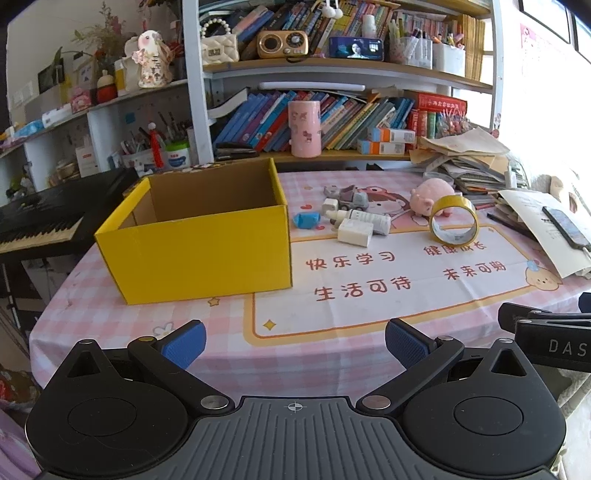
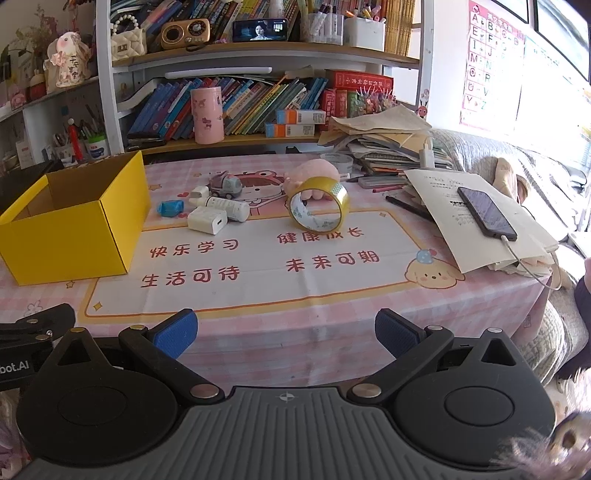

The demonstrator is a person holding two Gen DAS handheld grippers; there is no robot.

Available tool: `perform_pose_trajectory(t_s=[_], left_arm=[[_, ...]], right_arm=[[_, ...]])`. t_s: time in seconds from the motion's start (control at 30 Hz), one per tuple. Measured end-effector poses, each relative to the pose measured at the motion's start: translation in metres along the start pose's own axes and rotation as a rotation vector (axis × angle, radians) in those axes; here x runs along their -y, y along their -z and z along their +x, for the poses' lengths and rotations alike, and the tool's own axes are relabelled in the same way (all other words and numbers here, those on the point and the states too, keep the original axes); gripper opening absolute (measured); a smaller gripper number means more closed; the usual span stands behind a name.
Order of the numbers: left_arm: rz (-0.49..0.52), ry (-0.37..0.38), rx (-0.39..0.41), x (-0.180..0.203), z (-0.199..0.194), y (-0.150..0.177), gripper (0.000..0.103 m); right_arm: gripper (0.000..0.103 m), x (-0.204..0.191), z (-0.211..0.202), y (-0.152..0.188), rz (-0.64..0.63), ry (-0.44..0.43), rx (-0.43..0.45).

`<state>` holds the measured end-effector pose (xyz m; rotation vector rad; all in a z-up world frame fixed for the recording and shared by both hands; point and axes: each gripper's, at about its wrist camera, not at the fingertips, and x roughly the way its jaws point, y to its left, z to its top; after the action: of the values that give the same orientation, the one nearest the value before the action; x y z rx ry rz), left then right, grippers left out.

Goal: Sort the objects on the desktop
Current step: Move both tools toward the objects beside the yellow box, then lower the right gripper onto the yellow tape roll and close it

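On the counter (image 1: 369, 350) nothing's sorted yet: box (image 1: 199, 251) looks empty, tape (image 1: 453, 218), charger (image 1: 354, 232), bottle (image 1: 369, 218) and toys all still out. Both hand-held grippers, left (image 1: 295, 343) and right (image 2: 284, 332), spread wide, holding nothing.

A white metal-framed bookshelf with wooden boards (image 1: 347, 70) rises behind a table under a pink checked tablecloth (image 2: 258, 354), its shelves crowded with leaning blue-spined books (image 2: 173, 107). A black electronic keyboard with white keys (image 1: 40, 225) stands to the left below a lower white shelf of small ornaments (image 1: 99, 107). Strong daylight floods in from a window at the right (image 2: 561, 33), washing out a pink alphabet poster on the white wall (image 2: 491, 62) beside it.
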<state>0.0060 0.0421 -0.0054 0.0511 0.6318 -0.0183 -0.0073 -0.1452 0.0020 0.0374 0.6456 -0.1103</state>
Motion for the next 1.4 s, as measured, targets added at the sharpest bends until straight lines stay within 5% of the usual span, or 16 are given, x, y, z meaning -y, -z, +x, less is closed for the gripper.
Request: perform_pose_trajectory(t_s=[0.37, 0.73, 1.4], left_arm=[[0.016, 0.007, -0.008, -0.006, 0.003, 0.002, 0.103], [0.028, 0.118, 0.003, 0.011, 0.022, -0.007, 0.103], [0.015, 0.132, -0.113, 0.099, 0.119, -0.058, 0.103]], right_arm=[[0.103, -0.008, 0.003, 0.002, 0.014, 0.021, -0.021], [0.103, -0.001, 0.021, -0.008, -0.008, 0.013, -0.001], [0.103, 0.075, 0.133, -0.072, -0.028, -0.03, -0.079]])
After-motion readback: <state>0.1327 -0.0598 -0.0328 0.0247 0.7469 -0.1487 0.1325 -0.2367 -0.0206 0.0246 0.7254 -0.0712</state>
